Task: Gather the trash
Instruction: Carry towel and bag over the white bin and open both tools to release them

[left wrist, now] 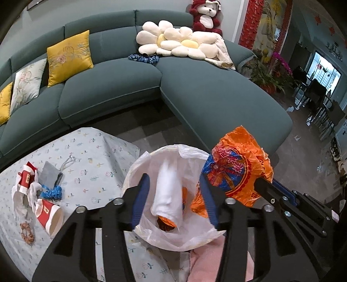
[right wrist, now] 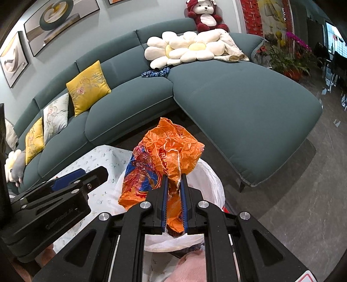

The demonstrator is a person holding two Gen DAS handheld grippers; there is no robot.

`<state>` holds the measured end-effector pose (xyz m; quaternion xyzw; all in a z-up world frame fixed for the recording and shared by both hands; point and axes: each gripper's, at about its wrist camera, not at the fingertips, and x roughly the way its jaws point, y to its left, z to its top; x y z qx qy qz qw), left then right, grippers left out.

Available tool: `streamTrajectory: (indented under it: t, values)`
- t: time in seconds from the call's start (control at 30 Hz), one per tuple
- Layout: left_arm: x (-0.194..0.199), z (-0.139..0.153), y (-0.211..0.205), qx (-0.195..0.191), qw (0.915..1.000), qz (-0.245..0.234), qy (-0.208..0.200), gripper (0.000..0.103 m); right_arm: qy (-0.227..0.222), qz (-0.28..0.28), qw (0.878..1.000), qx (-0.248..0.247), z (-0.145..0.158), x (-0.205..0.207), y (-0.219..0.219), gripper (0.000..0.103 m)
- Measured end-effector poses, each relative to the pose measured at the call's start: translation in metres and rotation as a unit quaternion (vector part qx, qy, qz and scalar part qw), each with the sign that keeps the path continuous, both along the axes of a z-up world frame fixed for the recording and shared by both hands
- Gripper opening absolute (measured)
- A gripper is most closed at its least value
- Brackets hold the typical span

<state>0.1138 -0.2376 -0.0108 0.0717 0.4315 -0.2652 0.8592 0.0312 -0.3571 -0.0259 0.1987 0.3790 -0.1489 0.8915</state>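
Right hand-held gripper (right wrist: 173,180) pinching the orange wrapper (right wrist: 171,149) should release squarely over the white bin bag (left wrist: 195,156) beside the table's corner, as the left hand-held gripper (left wrist: 173,180) hangs open.

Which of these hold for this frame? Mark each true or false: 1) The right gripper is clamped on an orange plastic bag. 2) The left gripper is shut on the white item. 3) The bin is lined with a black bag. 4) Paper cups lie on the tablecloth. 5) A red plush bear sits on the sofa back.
1) True: the right gripper pinches the orange plastic bag.
2) False: the left gripper is open; the white item sits blurred between its fingers, over the bin.
3) False: the bin liner is white.
4) True: the paper cups lie on the tablecloth.
5) True: the plush bear.
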Motion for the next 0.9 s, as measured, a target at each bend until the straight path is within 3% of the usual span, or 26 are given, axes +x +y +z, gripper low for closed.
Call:
streamTrajectory:
  t: [0.4,0.9]
  values:
    - [0.006,-0.002,0.016,0.001,0.9998,0.021,0.004,0.054,0.001,0.011,1.000,-0.003,-0.001,0.009,0.004,0.013]
    - [0.011,-0.004,0.051,-0.007,0.9979,0.064,0.008,0.062,0.002,0.034,0.999,-0.028,0.008,0.020,0.022,0.043]
